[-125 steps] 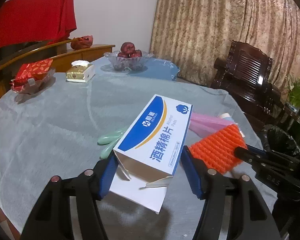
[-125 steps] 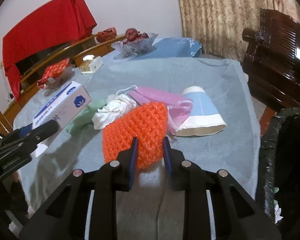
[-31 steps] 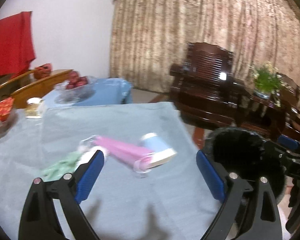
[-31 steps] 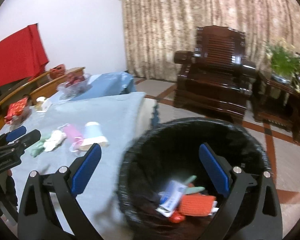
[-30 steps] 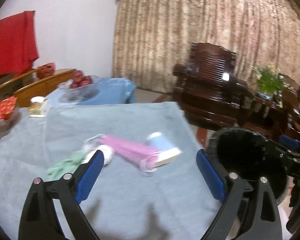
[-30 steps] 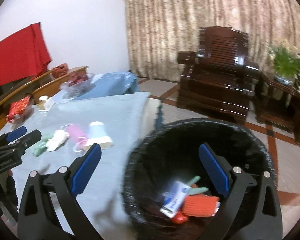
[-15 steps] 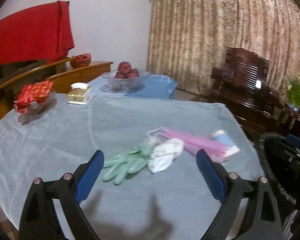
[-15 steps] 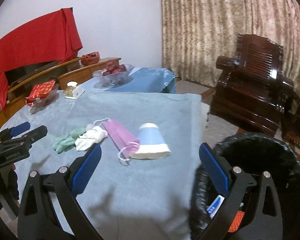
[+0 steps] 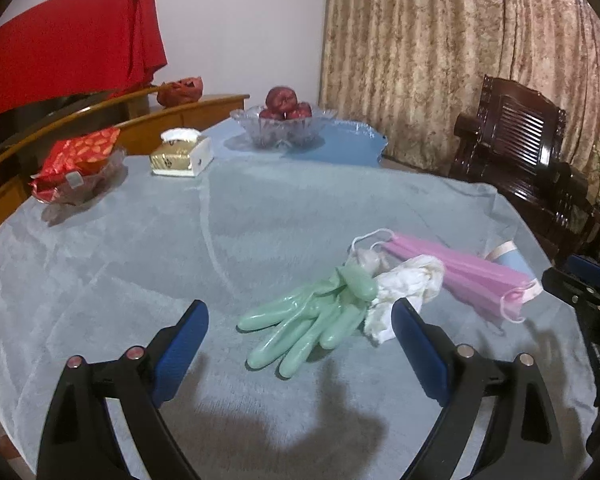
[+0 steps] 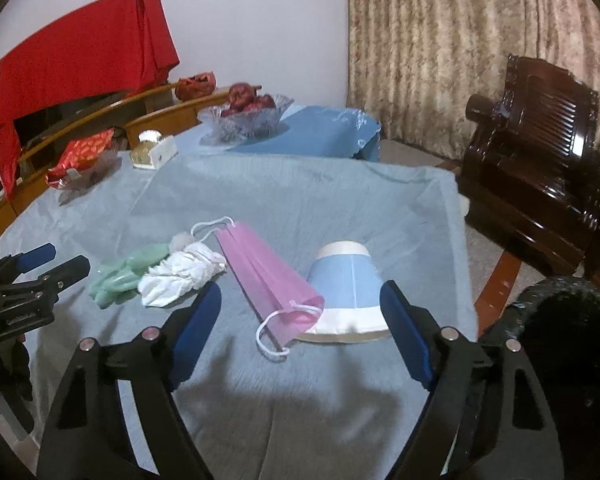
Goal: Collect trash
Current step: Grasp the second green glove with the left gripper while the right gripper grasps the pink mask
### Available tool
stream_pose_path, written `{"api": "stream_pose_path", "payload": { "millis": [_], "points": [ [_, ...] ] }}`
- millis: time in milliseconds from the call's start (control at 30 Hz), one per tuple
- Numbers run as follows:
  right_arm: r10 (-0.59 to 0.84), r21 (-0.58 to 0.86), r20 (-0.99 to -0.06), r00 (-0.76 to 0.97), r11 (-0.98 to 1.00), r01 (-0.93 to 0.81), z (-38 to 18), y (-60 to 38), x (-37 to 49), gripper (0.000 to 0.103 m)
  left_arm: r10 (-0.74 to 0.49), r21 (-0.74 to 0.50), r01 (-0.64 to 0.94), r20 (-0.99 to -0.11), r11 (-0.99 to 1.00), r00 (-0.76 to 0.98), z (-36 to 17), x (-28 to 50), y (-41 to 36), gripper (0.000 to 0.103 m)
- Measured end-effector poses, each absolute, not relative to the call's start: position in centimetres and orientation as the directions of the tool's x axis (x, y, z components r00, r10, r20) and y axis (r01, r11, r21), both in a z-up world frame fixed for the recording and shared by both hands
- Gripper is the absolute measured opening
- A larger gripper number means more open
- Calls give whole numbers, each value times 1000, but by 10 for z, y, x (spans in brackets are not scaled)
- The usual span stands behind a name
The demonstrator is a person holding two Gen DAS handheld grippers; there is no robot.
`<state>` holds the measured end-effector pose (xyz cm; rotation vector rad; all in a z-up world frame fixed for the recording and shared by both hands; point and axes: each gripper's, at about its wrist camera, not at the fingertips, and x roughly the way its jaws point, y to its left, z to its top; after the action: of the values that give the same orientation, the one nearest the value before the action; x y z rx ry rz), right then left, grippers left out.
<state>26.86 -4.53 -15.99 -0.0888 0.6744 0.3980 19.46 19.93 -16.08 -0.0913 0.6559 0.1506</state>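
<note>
Both grippers are hanging wide apart, empty: your left gripper (image 9: 300, 316) is framing the green glove (image 9: 312, 320); your right gripper (image 10: 300, 300) is framing the pink mask (image 10: 266, 276), paper cup (image 10: 346, 292) at 2 o'clock on the worktop (image 10: 300, 200).

On my worktop (image 10: 340, 208), glove (image 10: 120, 274) lies frame-left, then tissue (image 10: 180, 276), mask (image 10: 268, 276), cup (image 10: 348, 292); bin (image 10: 560, 320) lower right.

Spread tool (image 9: 300, 330) above green glove (image 9: 312, 320)
</note>
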Motion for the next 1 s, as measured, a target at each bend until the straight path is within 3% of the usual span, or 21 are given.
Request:
{"api": "stream_pose_path", "payload": {
  "millis": [133, 500, 700, 833, 1000],
  "points": [
    [341, 63, -655, 674, 914, -400, -174, -39, 285, 70, 107, -47, -178, -643, 983, 759, -174, 208, 204, 90],
    [348, 40, -686, 639, 895, -445, -190, -21, 305, 63, 74, -71, -169, -690, 983, 720, -194, 232, 201, 90],
    [370, 29, -701, 610, 869, -494, -193, -14, 303, 41, 58, -78, -168, -731, 983, 680, -204, 241, 202, 90],
    [378, 40, -726, 574, 857, -514, -201, -7, 301, 25, 39, -102, -174, -749, 979, 661, -208, 245, 207, 75],
    [382, 57, -754, 535, 848, -526, -210, 0, 300, 4, 19, -131, -176, -750, 976, 661, -209, 244, 211, 37]
  ]
}}
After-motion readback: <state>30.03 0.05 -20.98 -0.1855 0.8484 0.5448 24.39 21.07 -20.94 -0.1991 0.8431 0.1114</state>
